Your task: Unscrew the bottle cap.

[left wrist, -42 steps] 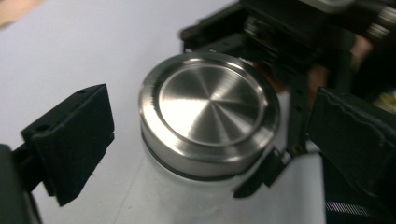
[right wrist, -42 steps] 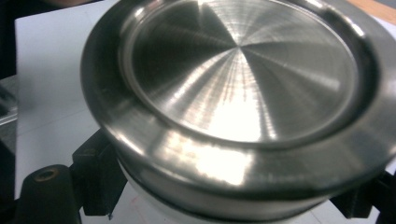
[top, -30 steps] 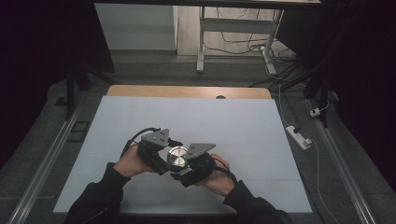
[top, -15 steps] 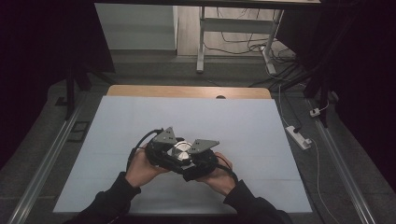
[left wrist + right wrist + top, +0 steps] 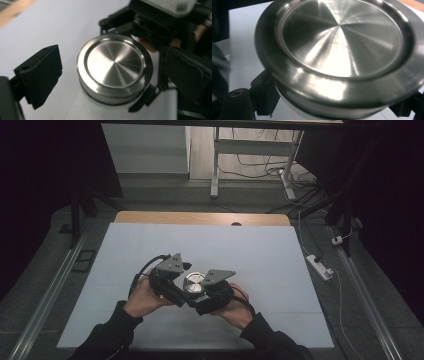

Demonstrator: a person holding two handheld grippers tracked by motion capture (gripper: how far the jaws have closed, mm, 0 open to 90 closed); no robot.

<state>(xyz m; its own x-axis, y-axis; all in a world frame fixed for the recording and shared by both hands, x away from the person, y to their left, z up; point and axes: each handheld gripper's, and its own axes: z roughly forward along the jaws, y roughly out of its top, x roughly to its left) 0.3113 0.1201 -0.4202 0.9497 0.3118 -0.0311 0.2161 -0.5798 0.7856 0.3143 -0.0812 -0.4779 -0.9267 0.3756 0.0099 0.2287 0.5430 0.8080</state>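
A round container with a brushed steel lid [image 5: 193, 282] over a white body is held just above the white table top, near its front middle. My right gripper [image 5: 201, 293] comes in from the right and is shut on the white body [image 5: 294, 110] just under the lid [image 5: 342, 42]. Its jaws hug both sides there. My left gripper [image 5: 183, 287] reaches in from the left and stands open around the lid [image 5: 115, 66]. One of its fingers [image 5: 41, 75] sits a clear gap away from the rim. The right gripper's housing [image 5: 160, 22] shows behind the lid.
The white table top [image 5: 260, 255] stretches far and to both sides, with a wooden strip [image 5: 200, 218] along its far edge. On the floor at the right lies a power strip [image 5: 320, 266]. Metal rails [image 5: 45, 295] flank the table.
Both hands and the container drifted a little to the right, then eased back slightly. The right gripper keeps its hold and the left gripper stays beside the lid.
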